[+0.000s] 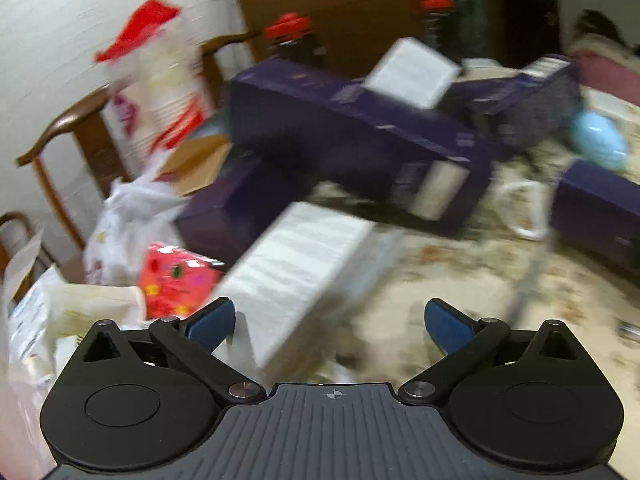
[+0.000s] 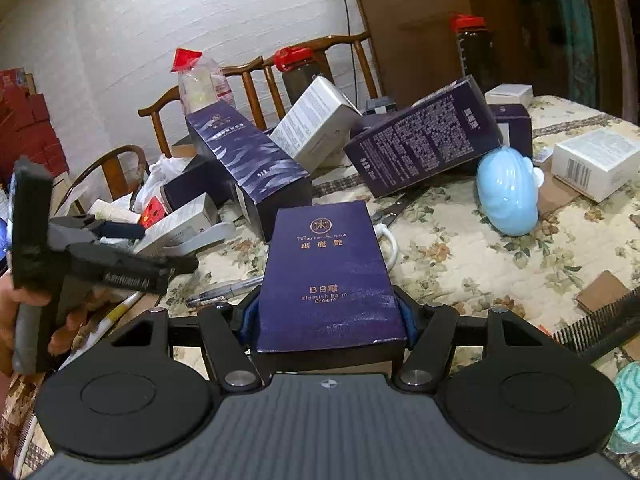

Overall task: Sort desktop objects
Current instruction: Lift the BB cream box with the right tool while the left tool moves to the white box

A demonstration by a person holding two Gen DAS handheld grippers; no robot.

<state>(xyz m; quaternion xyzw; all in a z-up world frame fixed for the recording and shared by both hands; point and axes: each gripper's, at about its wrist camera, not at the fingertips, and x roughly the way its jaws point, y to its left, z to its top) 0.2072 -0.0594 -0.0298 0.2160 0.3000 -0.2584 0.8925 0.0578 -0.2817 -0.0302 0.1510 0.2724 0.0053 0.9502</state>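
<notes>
Right gripper (image 2: 328,312): jaws clamped on the sides of a purple BB cream box (image 2: 330,276), label facing up.
Left gripper (image 1: 328,320): jaws apart, nothing between the pads.
White box (image 1: 296,276): just ahead of the left jaws, lying on the floral tablecloth (image 1: 460,272).
Blue ceramic figure (image 2: 506,196): beyond the right jaws, to their right.

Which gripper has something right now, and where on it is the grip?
The right gripper clamps the purple BB cream box by its two long sides near the lower end. The left gripper is open, holding nothing.
</notes>
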